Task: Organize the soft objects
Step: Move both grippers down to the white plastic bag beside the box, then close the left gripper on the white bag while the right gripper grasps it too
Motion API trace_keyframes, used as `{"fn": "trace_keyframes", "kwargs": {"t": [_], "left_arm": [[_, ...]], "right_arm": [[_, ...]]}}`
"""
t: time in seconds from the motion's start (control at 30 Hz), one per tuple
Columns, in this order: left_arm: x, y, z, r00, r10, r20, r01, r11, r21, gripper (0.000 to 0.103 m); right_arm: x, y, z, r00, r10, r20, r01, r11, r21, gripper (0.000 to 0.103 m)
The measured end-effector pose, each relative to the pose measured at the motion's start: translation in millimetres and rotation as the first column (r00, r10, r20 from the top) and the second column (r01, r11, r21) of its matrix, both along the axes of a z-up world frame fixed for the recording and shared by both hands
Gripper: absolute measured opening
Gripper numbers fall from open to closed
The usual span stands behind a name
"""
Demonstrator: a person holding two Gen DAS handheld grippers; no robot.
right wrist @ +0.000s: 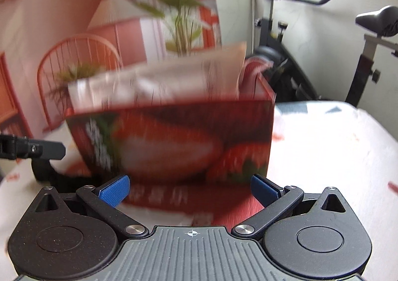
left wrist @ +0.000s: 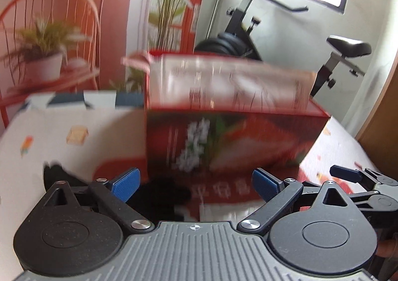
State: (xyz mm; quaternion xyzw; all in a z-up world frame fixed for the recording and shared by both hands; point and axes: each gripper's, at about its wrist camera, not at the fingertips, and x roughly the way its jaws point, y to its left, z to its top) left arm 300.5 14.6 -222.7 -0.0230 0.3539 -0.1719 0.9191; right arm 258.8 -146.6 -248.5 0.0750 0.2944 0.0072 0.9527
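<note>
Black soft item [left wrist: 159,196]: one dark, blurred cloth-like piece on the patterned bedsheet [left wrist: 74,156], at about seven o'clock from the carton and just ahead of the left tool; its exact kind cannot be told.
Left gripper [left wrist: 196,184]: blue pads spread wide with nothing between them, the dark piece lying below its left pad, probably the next pick.
Red strawberry-print box [left wrist: 223,141]: one open carton at twelve o'clock in both wrist views, its front flap folded down onto the sheet, seemingly the bin for collected items.
Pale printed flap [right wrist: 161,84]: rises from the carton's far rim.
Right gripper [right wrist: 190,190]: jaws parted and empty, facing the carton.
Count: two grippers, one box, one soft item seen.
</note>
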Motion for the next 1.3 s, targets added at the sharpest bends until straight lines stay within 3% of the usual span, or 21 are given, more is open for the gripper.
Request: {"fn": "trace_keyframes", "kwargs": {"t": [0.27, 0.4, 0.57, 0.73, 1.2, 1.3], "left_arm": [[-7, -4, -48, 0.991, -0.014, -0.137, 0.014, 1.0, -0.002, 0.087], [-13, -7, -63, 0.983, -0.015, -0.184, 0.007, 0.999, -0.043, 0.078], [-19, -12, -68, 0.983, -0.063, -0.174, 0.053, 0.997, -0.064, 0.076], [-17, -11, -68, 0.981, -0.071, -0.183, 0.059, 0.996, -0.071, 0.041], [-28, -22, -69, 0.97, -0.125, -0.209, 0.105, 0.989, -0.106, 0.04], [-31, -20, -69, 0.968, -0.13, -0.215, 0.108, 0.988, -0.108, 0.04]], "right_arm": [[3, 13, -39, 0.995, 0.021, -0.096, -0.024, 0.999, -0.028, 0.103], [1, 15, -46, 0.994, 0.026, -0.109, -0.03, 0.999, -0.037, 0.102], [5, 16, -49, 0.989, 0.057, -0.134, -0.062, 0.997, -0.035, 0.102], [6, 19, -49, 0.984, 0.113, -0.138, -0.117, 0.993, -0.025, 0.101], [0, 23, -46, 0.969, 0.19, -0.161, -0.186, 0.982, 0.041, 0.081], [-8, 25, -44, 0.968, 0.179, -0.174, -0.174, 0.984, 0.048, 0.081]]}}
